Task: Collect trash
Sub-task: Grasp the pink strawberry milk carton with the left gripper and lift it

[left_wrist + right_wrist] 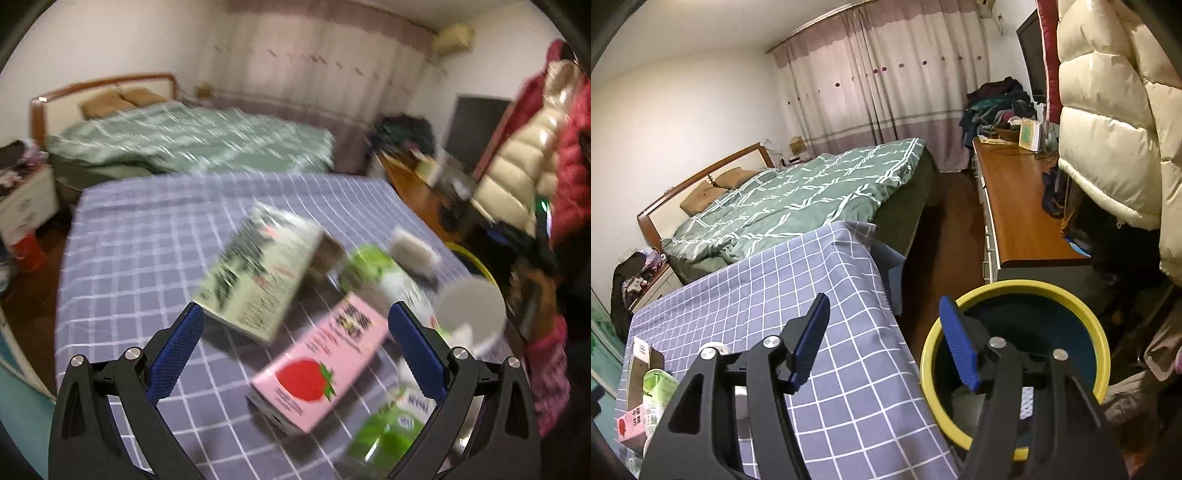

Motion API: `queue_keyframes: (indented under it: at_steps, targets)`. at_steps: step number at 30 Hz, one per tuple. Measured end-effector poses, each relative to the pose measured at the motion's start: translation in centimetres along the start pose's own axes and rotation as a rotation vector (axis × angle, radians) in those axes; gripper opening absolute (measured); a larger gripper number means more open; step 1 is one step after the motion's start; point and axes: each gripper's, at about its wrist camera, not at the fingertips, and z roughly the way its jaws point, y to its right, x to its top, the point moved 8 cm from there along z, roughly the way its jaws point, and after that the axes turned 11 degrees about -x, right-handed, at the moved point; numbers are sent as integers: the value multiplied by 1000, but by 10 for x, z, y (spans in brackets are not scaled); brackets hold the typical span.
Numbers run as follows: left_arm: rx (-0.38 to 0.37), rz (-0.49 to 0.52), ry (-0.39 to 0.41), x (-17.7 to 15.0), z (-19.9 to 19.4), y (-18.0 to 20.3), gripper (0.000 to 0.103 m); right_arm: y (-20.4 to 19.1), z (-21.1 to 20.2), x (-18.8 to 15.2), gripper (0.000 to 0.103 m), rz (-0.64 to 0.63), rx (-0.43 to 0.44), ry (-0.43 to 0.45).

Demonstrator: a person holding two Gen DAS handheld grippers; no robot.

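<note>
A: Where's the trash? 
B: On the checked tabletop (140,236): pink carton (317,365), grey-green box (258,273), green cartons (384,439), paper cup (469,310). Left gripper (295,354) fingers spread, empty, over them.
A: And the right one?
B: Right gripper (884,339) spread too, empty, one finger over the yellow-rimmed bin (1086,314) beside the tabletop.

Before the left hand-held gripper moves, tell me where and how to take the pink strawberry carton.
Grip the pink strawberry carton across its narrow width, near the middle of its long body. It lies flat and slanted on the checked tablecloth, so come from above with the left hand-held gripper turned to straddle its long sides. Its jaws are open with nothing clamped, and probably wide enough.
</note>
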Motion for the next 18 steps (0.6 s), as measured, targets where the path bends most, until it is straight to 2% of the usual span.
queue_keyframes:
  at_steps: [3,5,6,11,15,17,18]
  targets:
    - [-47,25,-88,-9,13,1,98,0,2,-1,61,1,17,-8]
    - [-47,76,-149,-15,25,8,92,-1,2,-3,61,-4,24,-8]
    - [-48,101,-174,-19,30,14,84,-3,1,-3,61,-9,27,-7]
    - [-50,192,-251,-24,46,30,82,-5,1,-5,62,-12,43,-16]
    - [-38,236,-314,-30,57,34,73,-6,2,-6,62,-16,46,-22]
    - [-42,252,-323,-31,59,37,71,-6,3,-7,62,-15,51,-29]
    - [-51,257,-326,-30,60,37,66,-6,3,-7,62,-14,52,-31]
